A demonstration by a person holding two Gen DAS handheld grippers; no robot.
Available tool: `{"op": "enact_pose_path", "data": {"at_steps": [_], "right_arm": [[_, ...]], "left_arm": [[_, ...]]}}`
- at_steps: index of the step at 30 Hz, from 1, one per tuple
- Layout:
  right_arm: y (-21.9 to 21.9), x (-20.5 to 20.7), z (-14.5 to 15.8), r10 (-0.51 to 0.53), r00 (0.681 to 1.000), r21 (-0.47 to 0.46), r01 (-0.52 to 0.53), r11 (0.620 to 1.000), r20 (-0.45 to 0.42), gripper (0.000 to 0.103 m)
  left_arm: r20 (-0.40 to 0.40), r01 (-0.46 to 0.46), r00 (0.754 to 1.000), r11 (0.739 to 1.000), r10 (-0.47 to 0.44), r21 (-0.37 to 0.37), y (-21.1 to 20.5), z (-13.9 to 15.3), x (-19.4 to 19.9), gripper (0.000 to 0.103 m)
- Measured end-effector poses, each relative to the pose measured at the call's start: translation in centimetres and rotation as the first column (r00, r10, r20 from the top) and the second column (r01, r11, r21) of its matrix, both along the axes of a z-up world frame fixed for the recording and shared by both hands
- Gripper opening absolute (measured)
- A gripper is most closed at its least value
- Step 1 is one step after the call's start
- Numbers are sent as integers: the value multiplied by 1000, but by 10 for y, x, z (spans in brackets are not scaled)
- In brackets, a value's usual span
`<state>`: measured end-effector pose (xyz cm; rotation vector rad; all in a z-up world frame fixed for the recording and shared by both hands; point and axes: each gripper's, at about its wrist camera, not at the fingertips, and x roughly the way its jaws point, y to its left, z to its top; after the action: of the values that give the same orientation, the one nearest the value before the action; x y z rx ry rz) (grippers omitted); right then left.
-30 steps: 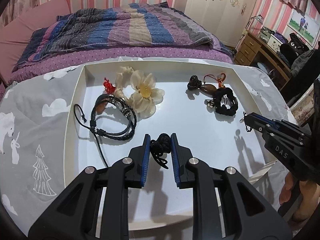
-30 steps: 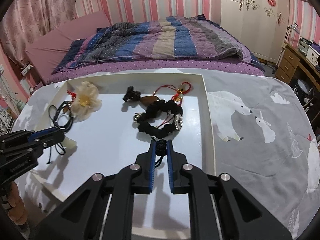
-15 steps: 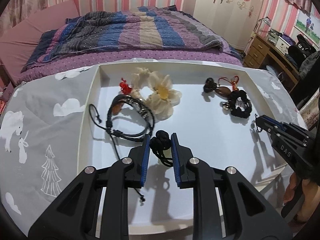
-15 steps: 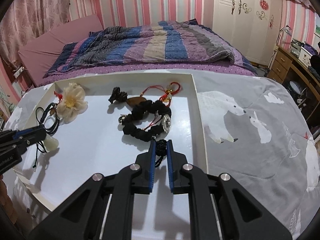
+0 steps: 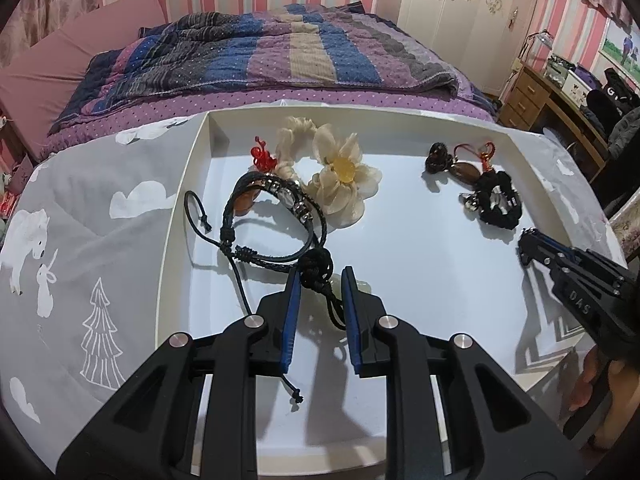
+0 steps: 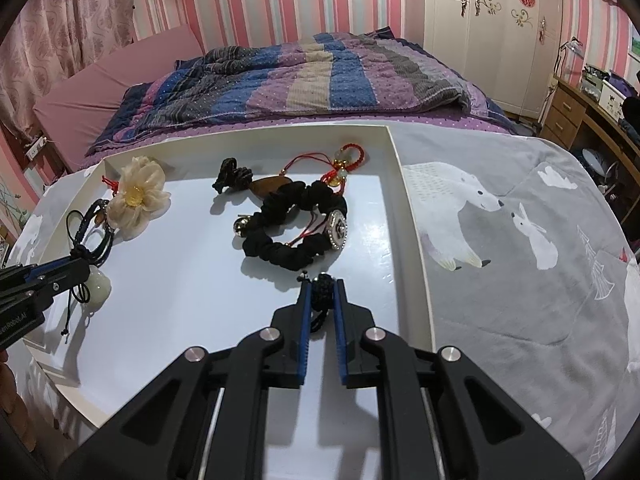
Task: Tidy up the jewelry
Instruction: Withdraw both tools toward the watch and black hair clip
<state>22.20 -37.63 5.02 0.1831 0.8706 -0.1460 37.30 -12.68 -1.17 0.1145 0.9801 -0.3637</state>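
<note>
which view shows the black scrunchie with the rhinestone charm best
The right wrist view: the black scrunchie lies near and central, its full loop, the rhinestone charm and small bell all clear. In the left wrist view it is a small dark ring at the far right, with little detail.

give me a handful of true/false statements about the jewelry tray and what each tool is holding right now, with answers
1. The left tool has a black knotted cord between its fingers. True.
2. The cream flower hair tie lies outside the white tray, on the grey cloth. False: it lies inside the tray, near the far left corner.
3. The right tool is shut on a small black knot. True.
4. The black scrunchie hangs in the air from the right tool. False: it rests on the tray floor just beyond that tool.
5. The black leather bracelet sits by the tray's right wall. False: it lies on the left side, beside the flower.
</note>
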Motion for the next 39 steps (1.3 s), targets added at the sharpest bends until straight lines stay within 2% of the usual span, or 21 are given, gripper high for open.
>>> {"op": "enact_pose_path", "data": {"at_steps": [8,10,11,12,13,14,15,20,23,25,28,32,34,39], "right_arm": [[3,2,-3,6,1000,-17,-6,1000,-14,11],[3,3,-2,11,1000,-4,-11,1000,-22,12],[2,2,-2,12,1000,4,-12,1000,-25,13],[0,3,-2,14,1000,20,-13,1000,-28,20],[-1,2,1,19,1000,36,-18,999,-22,41],[-1,1,3,22,1000,44,-21,999,-14,52],[-2,0,7,18,1000,42,-18,999,1,62],[-2,-6,29,20,998,40,-22,999,54,63],[-8,-17,48,0,997,26,-3,1000,81,76],[-11,-31,64,-20,994,1,20,1000,110,87],[-9,-54,86,-25,993,-48,31,998,113,88],[-5,-88,108,-33,992,-47,38,998,121,91],[-2,-106,114,-30,991,-45,36,998,128,97],[15,-148,115,-16,993,-83,25,996,116,97]], "left_arm": [[18,2,1000,1000,-2,24,-5,0,-4,21],[20,7,1000,1000,-7,18,-6,2,-6,29],[30,7,1000,1000,-8,17,-6,3,-7,36],[38,8,999,1000,-9,18,-7,5,-8,41],[48,13,999,1000,-14,14,-7,7,-10,49],[58,20,998,1000,-20,4,-7,11,-12,56],[75,22,997,1000,-21,-5,-8,16,-15,68],[122,22,992,999,-18,-36,-3,43,-27,87],[153,0,988,999,9,-54,10,66,-39,99],[171,-10,985,999,18,-44,19,80,-49,100],[178,-38,983,998,46,-47,37,98,-68,100],[178,-69,981,996,78,-56,62,113,-101,100],[184,-75,979,996,83,-48,71,117,-117,100],[176,-95,979,995,99,-33,91,115,-161,100]]}}
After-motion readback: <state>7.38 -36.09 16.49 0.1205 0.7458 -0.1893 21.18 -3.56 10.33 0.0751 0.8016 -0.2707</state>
